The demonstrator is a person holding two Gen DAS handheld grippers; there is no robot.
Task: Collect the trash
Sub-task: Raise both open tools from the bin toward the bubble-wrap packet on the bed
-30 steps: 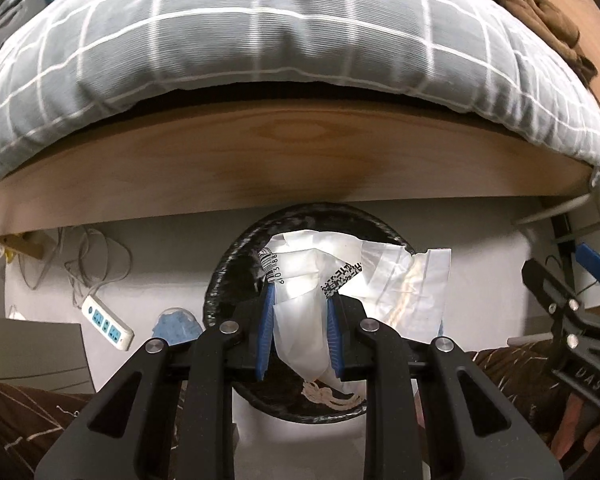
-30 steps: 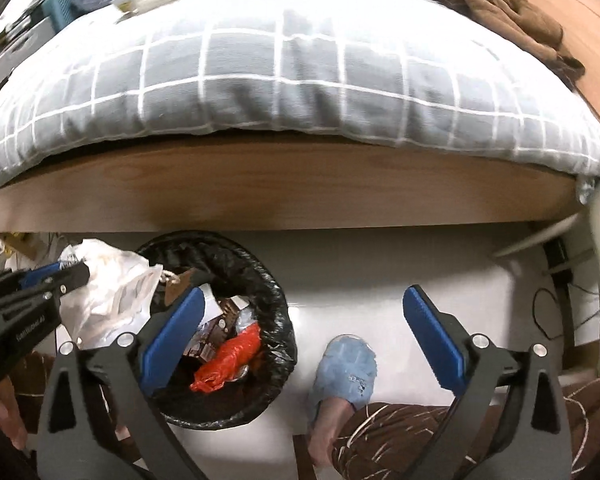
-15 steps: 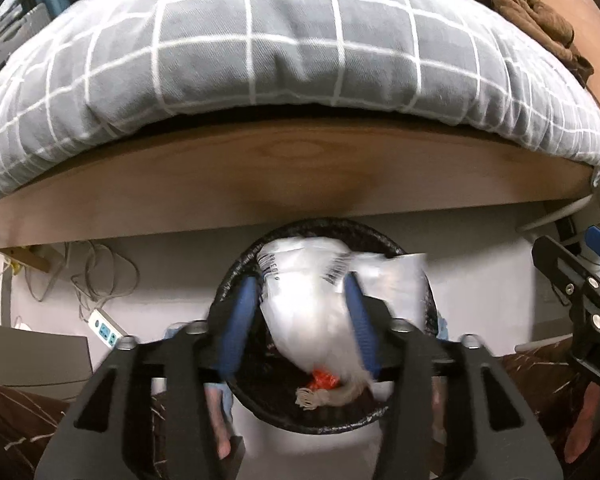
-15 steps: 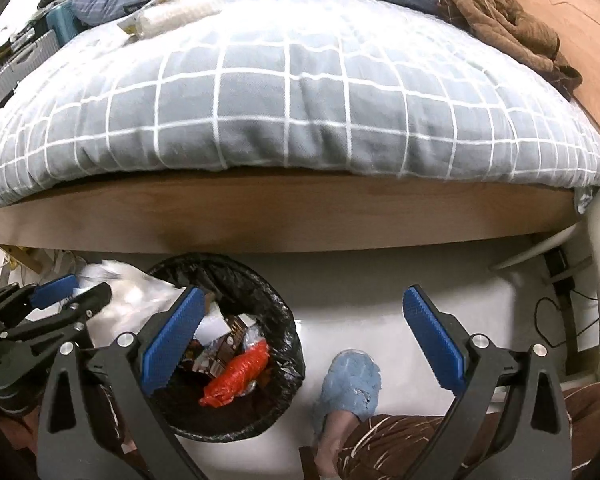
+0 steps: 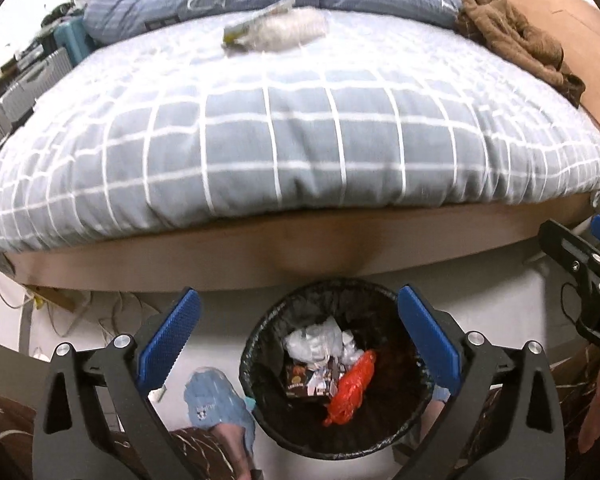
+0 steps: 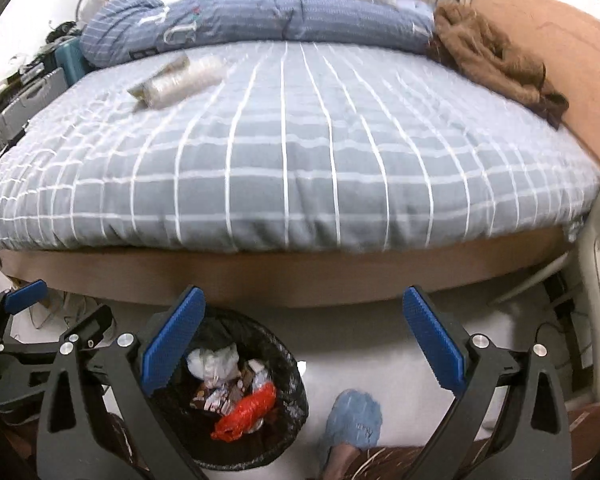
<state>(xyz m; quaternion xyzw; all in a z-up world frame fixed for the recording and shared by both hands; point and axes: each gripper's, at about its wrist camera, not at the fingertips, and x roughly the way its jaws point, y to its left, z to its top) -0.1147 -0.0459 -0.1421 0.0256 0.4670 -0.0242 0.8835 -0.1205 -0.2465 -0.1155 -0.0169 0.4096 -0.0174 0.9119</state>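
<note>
The left gripper [image 5: 298,332], earlier clamping the white bag [image 5: 314,344], is opening, empty; the bag, seemingly crumpled, lies in the bin [image 5: 260,344] below. The right gripper [image 6: 304,332] gapes empty.

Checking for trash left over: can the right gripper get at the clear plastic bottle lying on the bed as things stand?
Probably yes. The right gripper is open and empty, and the clear plastic bottle lies alone on top of the checked duvet with nothing on or against it, though it sits far across the bed.

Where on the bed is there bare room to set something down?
The checked quilt is bare across its middle and front edge. The far side is crowded: a clear plastic roll at far left, the blue bedding along the back, brown clothing at far right.
</note>
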